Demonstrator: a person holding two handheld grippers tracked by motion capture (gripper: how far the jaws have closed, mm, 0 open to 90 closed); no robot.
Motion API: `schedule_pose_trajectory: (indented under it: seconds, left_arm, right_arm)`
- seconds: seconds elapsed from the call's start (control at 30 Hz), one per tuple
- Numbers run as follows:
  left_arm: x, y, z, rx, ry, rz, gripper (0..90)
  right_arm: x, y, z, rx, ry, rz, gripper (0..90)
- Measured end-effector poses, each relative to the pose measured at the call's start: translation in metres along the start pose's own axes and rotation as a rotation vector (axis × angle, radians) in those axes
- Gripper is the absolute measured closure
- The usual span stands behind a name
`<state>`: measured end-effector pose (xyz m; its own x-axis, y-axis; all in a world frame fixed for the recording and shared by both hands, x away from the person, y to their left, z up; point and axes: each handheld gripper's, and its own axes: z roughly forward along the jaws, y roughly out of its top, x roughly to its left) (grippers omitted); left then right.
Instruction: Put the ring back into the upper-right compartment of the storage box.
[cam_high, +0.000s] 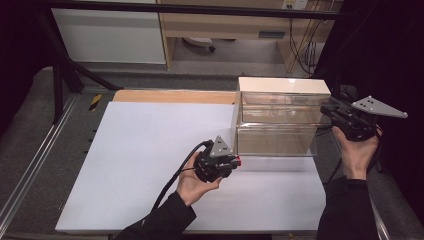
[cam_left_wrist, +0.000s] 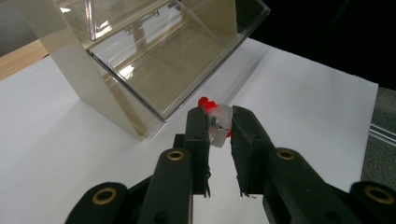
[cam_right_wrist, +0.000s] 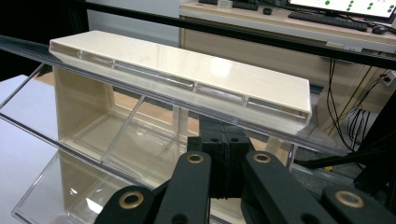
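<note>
White tabletop below; my left gripper pinches a small clear-and-red piece at centre frame; my right gripper clamps the clear box's wall.

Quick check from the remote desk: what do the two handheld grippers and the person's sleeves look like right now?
Both grippers are black. The left gripper carries a small grey three-cornered plate with holes on top and trails a black cable along the forearm. The right gripper has a larger grey three-cornered plate. In the gripper views the jaws are matte black link bars with brass-coloured pivot rings. Both sleeves are dark.
</note>
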<state>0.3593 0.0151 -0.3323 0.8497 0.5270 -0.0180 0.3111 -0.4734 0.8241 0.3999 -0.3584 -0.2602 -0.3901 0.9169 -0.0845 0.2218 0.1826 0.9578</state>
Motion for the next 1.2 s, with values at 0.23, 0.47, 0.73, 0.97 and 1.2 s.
schedule_pose_trajectory:
  seconds: [0.23, 0.47, 0.73, 0.97, 1.2]
  left_arm:
    - [-0.005, 0.015, 0.005, -0.015, -0.002, 0.015, 76.9]
    - [-0.007, 0.029, 0.011, -0.026, -0.002, 0.023, 76.9]
    - [-0.008, 0.044, 0.017, -0.046, -0.006, 0.029, 76.9]
    - [-0.013, 0.058, 0.023, -0.062, -0.009, 0.039, 76.9]
    - [-0.014, 0.069, 0.030, -0.070, -0.010, 0.045, 76.9]
  right_arm:
    - [0.000, 0.000, 0.000, -0.001, 0.003, 0.001, 90.0]
    - [-0.001, 0.000, 0.000, -0.002, 0.002, 0.005, 90.0]
    - [-0.002, 0.000, 0.000, -0.001, 0.003, 0.005, 90.0]
    - [-0.002, 0.000, 0.000, 0.003, 0.003, 0.007, 90.0]
    - [-0.002, 0.001, 0.000, -0.001, 0.003, 0.003, 90.0]
